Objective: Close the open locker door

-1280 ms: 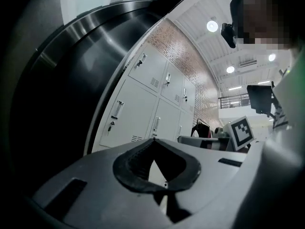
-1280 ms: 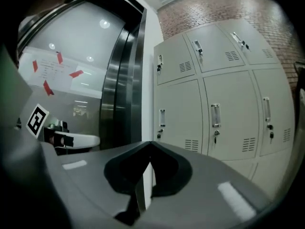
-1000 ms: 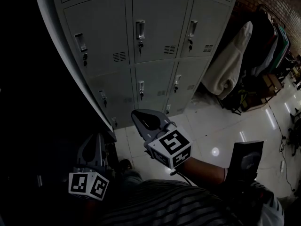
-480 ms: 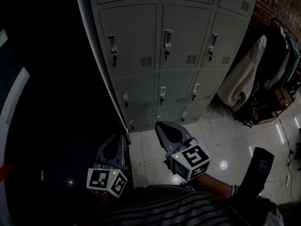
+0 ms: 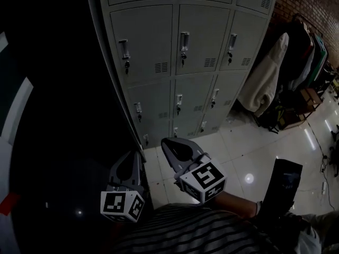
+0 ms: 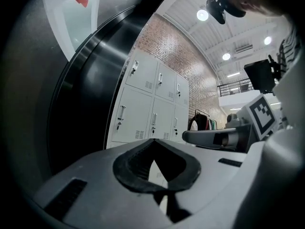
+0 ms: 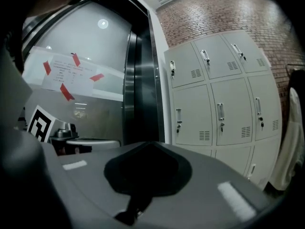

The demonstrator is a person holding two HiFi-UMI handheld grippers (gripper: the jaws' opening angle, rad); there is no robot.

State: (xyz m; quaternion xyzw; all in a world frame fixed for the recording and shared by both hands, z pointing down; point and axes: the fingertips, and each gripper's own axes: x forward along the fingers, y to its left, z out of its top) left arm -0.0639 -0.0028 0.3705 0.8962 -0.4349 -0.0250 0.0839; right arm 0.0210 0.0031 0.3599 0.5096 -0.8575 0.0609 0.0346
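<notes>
Both grippers low in front of me, head view. Left gripper [image 5: 131,156] has its jaws closed tip to tip, with nothing between them; its own view [image 6: 153,142] shows the dark pads meeting at the point. Right gripper [image 5: 166,143] is likewise closed right up and empty, confirmed in its own view [image 7: 150,144]. The two are side by side and apart, right slightly further forward.

Grey locker bank [image 5: 175,110] stands ahead of me, not touched by either gripper. Every one of the locker doors [image 5: 144,41] I can see sits flush with its frame, handles and keys on the left edges. I can't tell which door is the task's.

Left gripper points near the bank's left corner, beside a dark metal frame [image 7: 138,89]. A paper sheet [image 7: 71,73] is taped with red strips on the panel left of that frame. Glossy tiled floor [image 5: 249,147] lies below. Hanging clothes [image 5: 265,78] are right of the bank, against a brick wall [image 5: 304,1]. My striped shirt [image 5: 201,232] is at the bottom edge.
</notes>
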